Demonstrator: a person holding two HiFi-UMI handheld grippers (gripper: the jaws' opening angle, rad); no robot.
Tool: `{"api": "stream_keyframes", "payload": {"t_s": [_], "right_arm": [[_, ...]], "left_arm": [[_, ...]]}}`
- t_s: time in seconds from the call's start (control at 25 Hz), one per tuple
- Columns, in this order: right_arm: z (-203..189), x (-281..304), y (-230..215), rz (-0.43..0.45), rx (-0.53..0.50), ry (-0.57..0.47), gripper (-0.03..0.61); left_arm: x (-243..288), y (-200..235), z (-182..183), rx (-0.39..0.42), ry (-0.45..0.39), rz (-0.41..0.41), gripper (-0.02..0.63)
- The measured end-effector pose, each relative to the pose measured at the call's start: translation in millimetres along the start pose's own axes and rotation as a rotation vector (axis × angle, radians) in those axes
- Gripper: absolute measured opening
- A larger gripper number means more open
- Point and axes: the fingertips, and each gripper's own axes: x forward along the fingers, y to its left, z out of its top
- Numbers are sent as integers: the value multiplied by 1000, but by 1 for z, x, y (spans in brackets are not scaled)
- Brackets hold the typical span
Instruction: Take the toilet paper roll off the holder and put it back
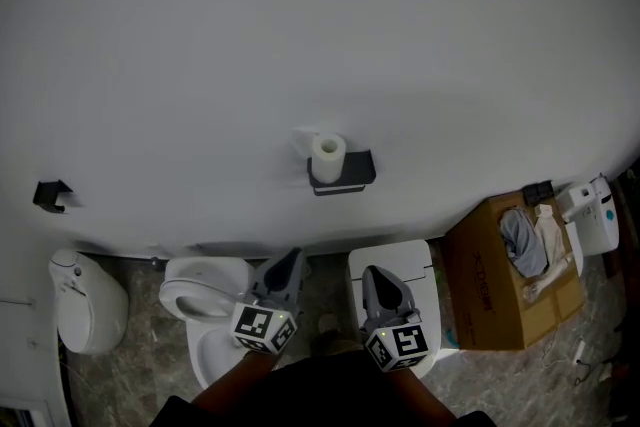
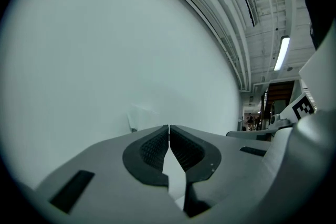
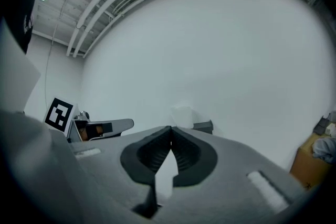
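Observation:
The white toilet paper roll (image 1: 327,155) stands on a dark holder (image 1: 344,175) fixed to the white wall. In the right gripper view the roll (image 3: 182,114) shows pale just beyond the jaws, with the holder (image 3: 202,126) to its right. In the left gripper view the roll (image 2: 138,116) is faint against the wall. My left gripper (image 1: 293,256) and right gripper (image 1: 371,272) hang side by side well below the holder, both pointing at the wall. Each is shut with nothing in it: left gripper (image 2: 168,126), right gripper (image 3: 170,127).
A white toilet (image 1: 205,307) sits under the left gripper and a white tank lid (image 1: 408,260) under the right. An open cardboard box (image 1: 495,280) with cloth in it stands at the right. At the left are a white bin (image 1: 85,303) and a black wall fitting (image 1: 52,195).

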Motion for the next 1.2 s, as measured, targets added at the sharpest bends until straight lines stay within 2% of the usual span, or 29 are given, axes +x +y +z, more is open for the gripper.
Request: {"api": "stream_keyframes", "payload": {"t_s": [0.12,0.24,0.32,0.48,0.72,0.84,1.04,1.2], "right_arm": [[-1,20,-19,12,12,3,-2],[-1,35,-36,17,31,0,-2],[0,44,-49,14,36,1,-2],[0,61,-78,1,45,-4,-2],[0,81,-112,-5,98,-22,-2],[1,91,-115,12,90,-16,-2],[3,98,-117,35,80,-10,-2],[-2,104,-125,37,73,-3,-2]], "left_arm": [[34,13,6,3,-34,-2,23],[67,27,13,0,-42,6,134],[90,33,15,12,-34,9,182],[136,44,14,44,-16,15,254],[194,54,5,23,-11,-10,352],[215,58,-2,16,15,-8,377],[238,67,-9,88,65,35,393],[253,74,-17,104,113,76,393]]}}
